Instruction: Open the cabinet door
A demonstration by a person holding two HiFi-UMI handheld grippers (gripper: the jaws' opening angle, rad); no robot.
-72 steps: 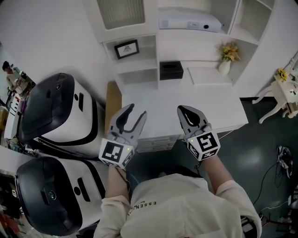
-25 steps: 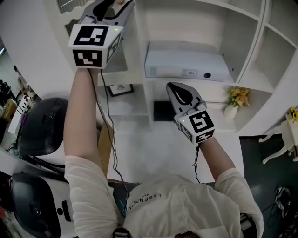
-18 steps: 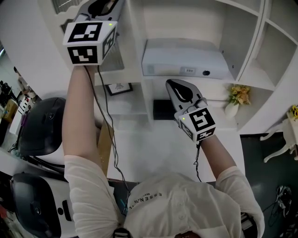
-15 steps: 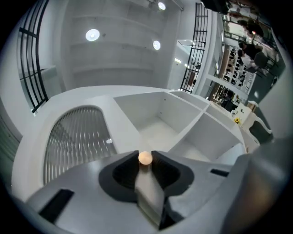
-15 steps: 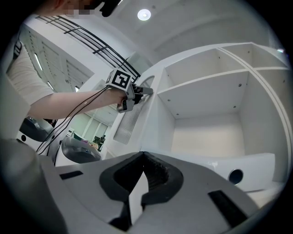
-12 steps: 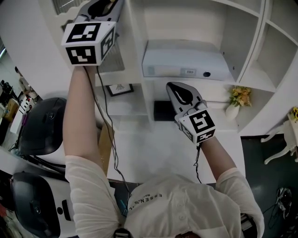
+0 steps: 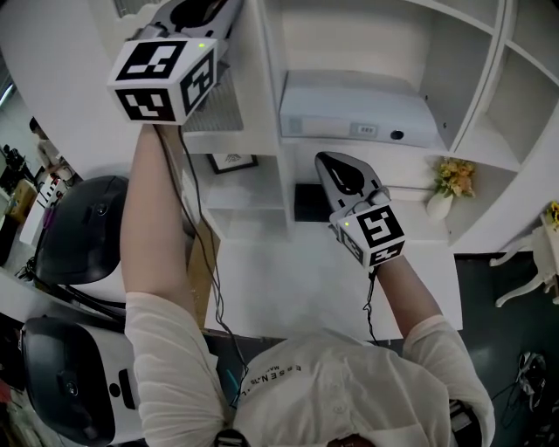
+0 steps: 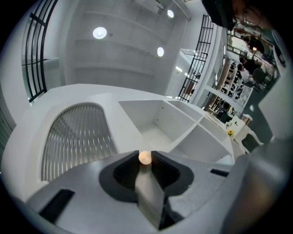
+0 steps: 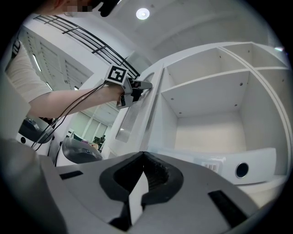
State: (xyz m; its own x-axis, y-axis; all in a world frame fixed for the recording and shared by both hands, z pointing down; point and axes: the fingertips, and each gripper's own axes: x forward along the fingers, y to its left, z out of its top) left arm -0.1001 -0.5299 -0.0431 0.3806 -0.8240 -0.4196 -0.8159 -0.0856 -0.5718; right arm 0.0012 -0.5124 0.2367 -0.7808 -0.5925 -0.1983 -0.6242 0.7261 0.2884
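The cabinet door [image 7: 214, 109] is white with a ribbed glass panel [image 8: 78, 137] and hangs at the upper left of the shelf unit. Its small round pale knob [image 8: 144, 157] sits between the pads of my left gripper [image 8: 144, 161], which is shut on it. In the head view that left gripper [image 7: 196, 9] is raised high at the door's right edge. The right gripper view shows the left gripper [image 9: 142, 85] against the door [image 9: 130, 119]. My right gripper [image 7: 336, 166] hovers over the white desk [image 7: 288, 279], shut with nothing in it, the same in its own view [image 9: 143, 157].
Open white shelves stand right of the door, holding a white box-shaped device [image 7: 354, 118], a black box [image 7: 313, 202], a framed picture [image 7: 231, 162] and a vase of flowers [image 7: 452, 183]. Two black-and-white machines [image 7: 79, 227] stand on the left.
My left arm rose from the desk to the cabinet door. Over the last second its marker cube drifted slightly left and down, and more of the ribbed panel shows below it. The right gripper stayed put.
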